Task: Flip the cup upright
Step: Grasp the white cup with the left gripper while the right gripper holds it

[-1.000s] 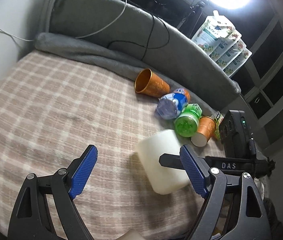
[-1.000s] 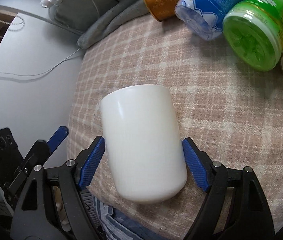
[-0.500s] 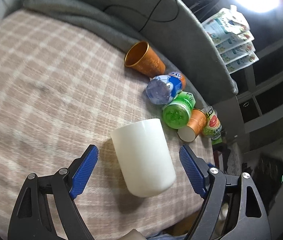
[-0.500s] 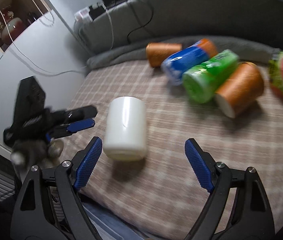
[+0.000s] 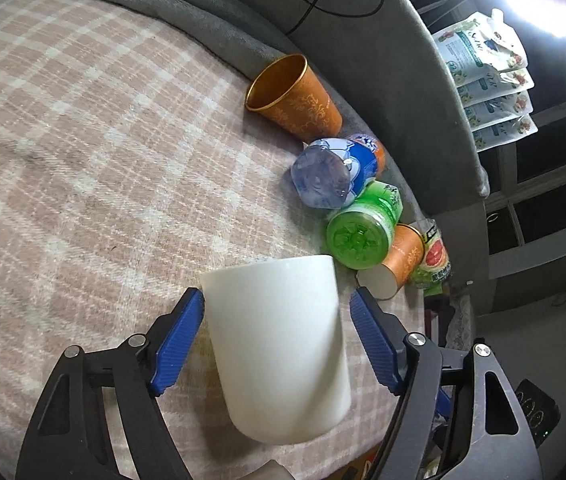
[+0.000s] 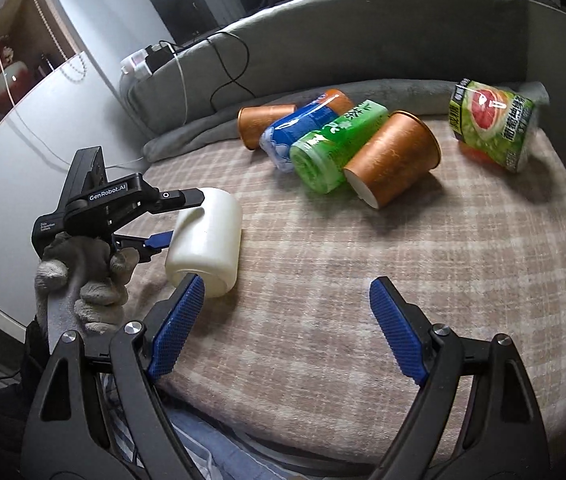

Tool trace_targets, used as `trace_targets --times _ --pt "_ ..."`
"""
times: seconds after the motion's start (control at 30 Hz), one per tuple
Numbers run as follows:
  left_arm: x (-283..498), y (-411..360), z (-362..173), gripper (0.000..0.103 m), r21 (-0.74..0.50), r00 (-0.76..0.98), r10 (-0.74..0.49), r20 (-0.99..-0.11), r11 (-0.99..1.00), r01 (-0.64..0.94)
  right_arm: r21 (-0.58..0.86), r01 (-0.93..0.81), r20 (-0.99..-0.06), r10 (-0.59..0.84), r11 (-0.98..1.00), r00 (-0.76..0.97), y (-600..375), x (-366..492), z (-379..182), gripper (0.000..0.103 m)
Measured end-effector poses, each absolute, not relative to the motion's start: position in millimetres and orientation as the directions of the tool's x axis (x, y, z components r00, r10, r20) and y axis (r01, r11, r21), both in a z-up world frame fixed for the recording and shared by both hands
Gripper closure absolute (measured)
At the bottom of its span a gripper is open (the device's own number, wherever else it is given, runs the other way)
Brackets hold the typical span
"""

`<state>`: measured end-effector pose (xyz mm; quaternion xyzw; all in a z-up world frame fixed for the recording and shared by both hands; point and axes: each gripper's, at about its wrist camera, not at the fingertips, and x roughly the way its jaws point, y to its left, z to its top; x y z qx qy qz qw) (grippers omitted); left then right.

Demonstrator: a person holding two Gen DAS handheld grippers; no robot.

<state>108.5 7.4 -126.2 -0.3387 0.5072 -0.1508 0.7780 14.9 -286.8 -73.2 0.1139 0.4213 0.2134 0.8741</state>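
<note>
1. Left wrist view: white cup [image 5: 279, 344] lying on its side on the plaid blanket [image 5: 83, 160], at the near edge, well apart from the clutter at the far right.
2. Left gripper [image 5: 275, 298] straddling the cup body, fingers apart; left pad looks to be touching the wall, right pad just beside it with a sliver of gap. Not clamped, by the look of it.
3. Right wrist view: same cup [image 6: 207, 240] at the near left, left gripper [image 6: 183, 216] reaching in with one finger over the top and one lower down the side, held by a gloved hand [image 6: 83, 272].
4. Right gripper [image 6: 288, 284] holding nothing, fingers wide apart, left pad just in front of the cup's near end.
5. Cannot tell from either view which end is the mouth.
6. Handling, as a judgement: probably stiff, smooth and glossy, so likely slippery against the pads; possibly ceramic, hence somewhat heavy and breakable if dropped off the near edge. Soft bedding underneath, so apt to wobble once stood up.
7. Best hold, likely: across the middle of the body, pads square on opposite walls, firm squeeze before any turn.
</note>
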Motion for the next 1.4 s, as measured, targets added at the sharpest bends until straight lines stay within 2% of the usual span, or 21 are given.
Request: trace_targets --times 0.5,0.53,0.63,0.77,0.9,0.97,1.1,1.4 --pt "105 -5 -107 0.032 -0.595 0.495 -0.507 -0.706 0.804 -0.026 0.401 -0.237 -0.691 0.462 0.885 0.556 -291 20 -82 0.016" --pt "103 -6 -103 0.033 -0.585 0.506 -0.499 -0.703 0.811 -0.013 0.403 -0.236 -0.69 0.463 0.884 0.557 -291 20 -82 0.016" --pt "97 -10 -92 0.047 -0.548 0.537 -0.474 -0.697 0.836 0.026 0.403 -0.237 -0.69 0.463 0.884 0.557 -290 21 -82 0.016" --pt "99 -21 -88 0.047 -0.49 0.544 -0.441 -0.714 0.869 0.062 0.404 -0.238 -0.689 0.464 0.884 0.556 -289 23 -83 0.016" --pt "112 -12 -99 0.046 -0.535 0.518 -0.46 -0.721 0.845 0.005 0.399 -0.235 -0.687 0.459 0.886 0.563 -290 24 -83 0.016" --pt "122 -2 -103 0.032 -0.598 0.484 -0.507 -0.714 0.8 -0.044 0.383 -0.235 -0.689 0.446 0.893 0.571 -290 23 -83 0.016" --pt "132 0 -110 0.031 -0.634 0.447 -0.536 -0.716 0.767 -0.096 0.39 -0.229 -0.686 0.447 0.892 0.574 -292 25 -85 0.016" --pt "150 -22 -122 0.03 -0.625 0.389 -0.543 -0.745 0.771 -0.12 0.381 -0.23 -0.688 0.441 0.895 0.576 -294 25 -87 0.016"
